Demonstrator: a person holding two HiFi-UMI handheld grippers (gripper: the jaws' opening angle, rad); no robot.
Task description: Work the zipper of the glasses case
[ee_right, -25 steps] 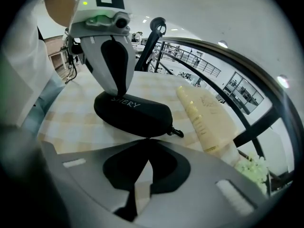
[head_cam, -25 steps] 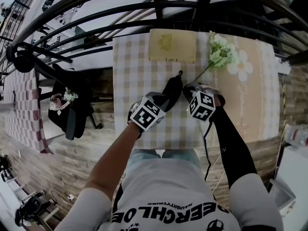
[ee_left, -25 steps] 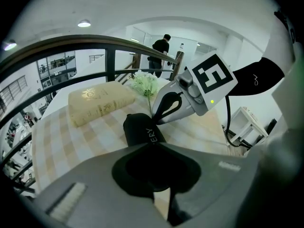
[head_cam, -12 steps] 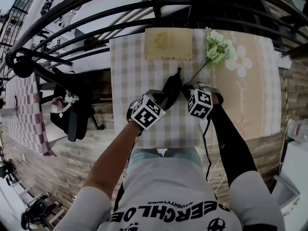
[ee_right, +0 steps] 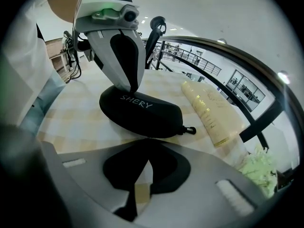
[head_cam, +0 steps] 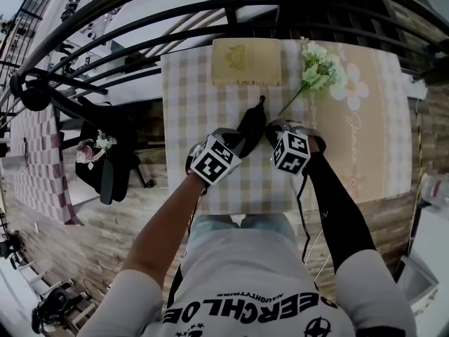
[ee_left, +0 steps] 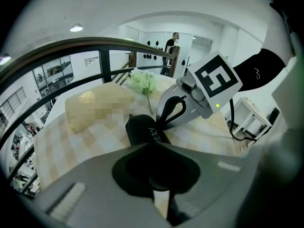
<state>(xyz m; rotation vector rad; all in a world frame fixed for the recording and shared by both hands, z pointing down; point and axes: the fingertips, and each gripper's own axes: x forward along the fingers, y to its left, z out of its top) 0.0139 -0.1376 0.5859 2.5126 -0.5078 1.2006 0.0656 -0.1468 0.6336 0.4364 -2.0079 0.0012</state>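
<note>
Jaws together, the left tool (ee_right: 132,88) and right tool (ee_left: 160,125) set their tips against the black glasses case (ee_right: 142,110) on the checked tabletop (ee_right: 76,122), its zipper seemingly not yet opened.

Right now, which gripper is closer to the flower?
Right. The right gripper is at the case's edge beside the flower stem; the left gripper is across the case, farther off.

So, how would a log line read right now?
glasses case: closed, on table | left hand-held gripper: shut, tip on case top | right hand-held gripper: shut, at case edge
</note>
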